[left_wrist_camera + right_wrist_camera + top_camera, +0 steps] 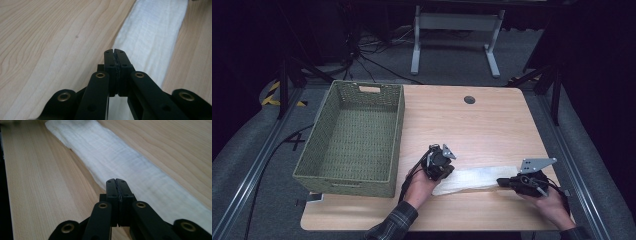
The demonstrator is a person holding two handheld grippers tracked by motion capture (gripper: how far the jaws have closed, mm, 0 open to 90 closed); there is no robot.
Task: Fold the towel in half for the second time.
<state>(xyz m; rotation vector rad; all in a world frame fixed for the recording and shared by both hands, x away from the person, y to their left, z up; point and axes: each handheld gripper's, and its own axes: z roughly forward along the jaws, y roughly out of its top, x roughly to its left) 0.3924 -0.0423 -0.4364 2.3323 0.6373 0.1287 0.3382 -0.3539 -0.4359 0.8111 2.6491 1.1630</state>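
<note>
White cloth (472, 178) flat near table's (492, 120) front edge, each end under a pressed-together hand-held gripper (443, 172).

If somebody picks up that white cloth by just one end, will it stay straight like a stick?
Probably not. The white cloth lies flat and thin on the table, so it would likely droop. Its soft, crinkly weave suggests it's light and would bunch up if pushed.

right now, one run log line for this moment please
left hand-held gripper: shut, at cloth's left end | right hand-held gripper: shut, at right end | white cloth: folded strip, flat on table | basket: empty
</note>
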